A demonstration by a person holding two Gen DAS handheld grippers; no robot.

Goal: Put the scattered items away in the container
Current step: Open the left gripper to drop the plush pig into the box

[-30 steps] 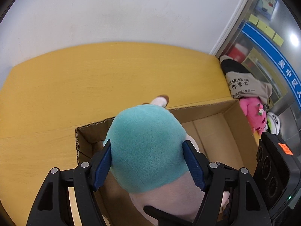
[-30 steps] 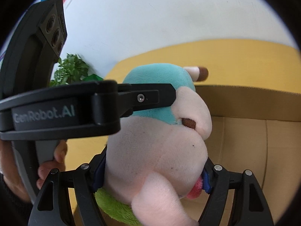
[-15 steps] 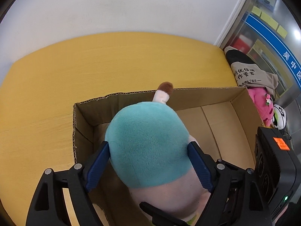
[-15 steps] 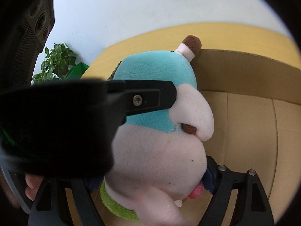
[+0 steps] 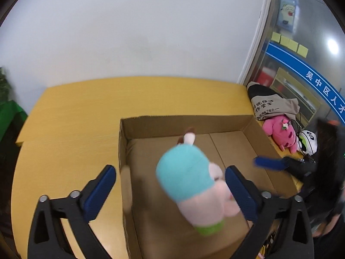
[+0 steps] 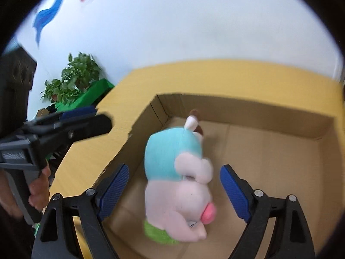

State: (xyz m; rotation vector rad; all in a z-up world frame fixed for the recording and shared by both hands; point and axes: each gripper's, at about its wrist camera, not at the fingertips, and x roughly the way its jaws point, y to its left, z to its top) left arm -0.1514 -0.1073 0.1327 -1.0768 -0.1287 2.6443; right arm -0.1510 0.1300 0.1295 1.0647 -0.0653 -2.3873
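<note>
Blue-padded jaws of the left gripper (image 5: 170,191) and right gripper (image 6: 174,191) have just been opening and are standing clear of the plush toy (image 6: 176,185), which is lying inside the cardboard box (image 6: 243,108) near its left wall. Both should be lifting straight up, avoiding the walls, before seeking the pink plush (image 5: 280,132) at the table's right edge.

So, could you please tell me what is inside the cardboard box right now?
Only one plush toy, teal and pink, lies in the cardboard box. The rest of the floor that shows is bare cardboard. The toy hides the patch beneath it, and the nearest corner is out of frame.
</note>
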